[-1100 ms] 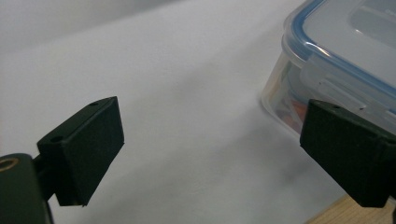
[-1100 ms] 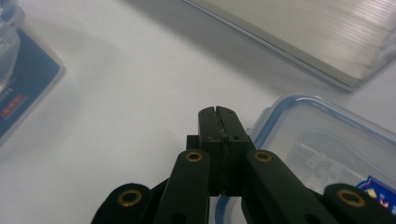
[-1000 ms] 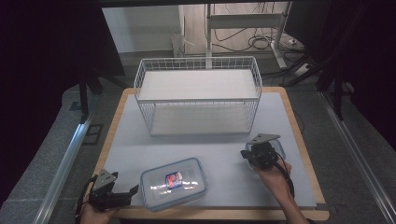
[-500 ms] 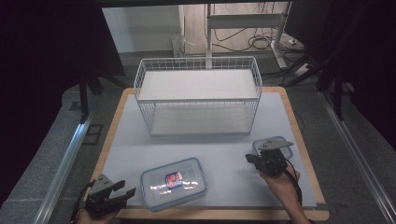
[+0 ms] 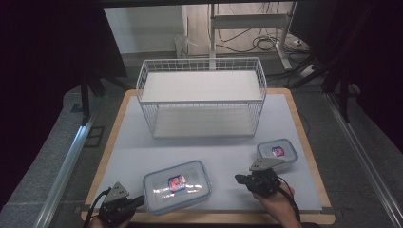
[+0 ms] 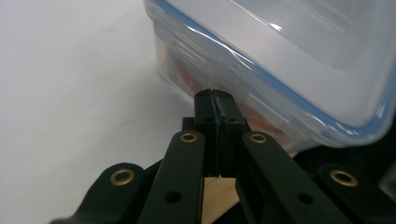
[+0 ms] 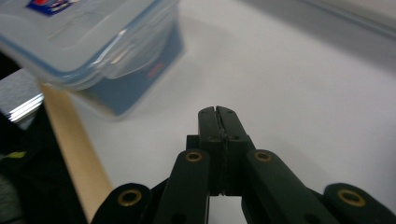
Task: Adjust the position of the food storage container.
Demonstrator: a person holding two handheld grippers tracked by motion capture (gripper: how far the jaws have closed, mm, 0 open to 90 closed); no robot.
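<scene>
Two lidded containers are noted on the worktop [image 5: 142,142], both in front of the wire basket [image 5: 202,97]: a large container [image 5: 177,185] toward the front edge and a small container [image 5: 278,153] off to the basket's right front. The left gripper [image 5: 138,202] is seen just beside the large container's left end, its jaws having just closed fully with nothing between them; in the left gripper view the tips [image 6: 216,93] sit against or just short of the container wall [image 6: 280,84], and contact cannot be confirmed. The right gripper [image 5: 239,179] is likewise shut and empty, between the two containers. Risk: with jaws shut, a push could skid or pivot the large container off the front edge rather than toward the basket.
</scene>
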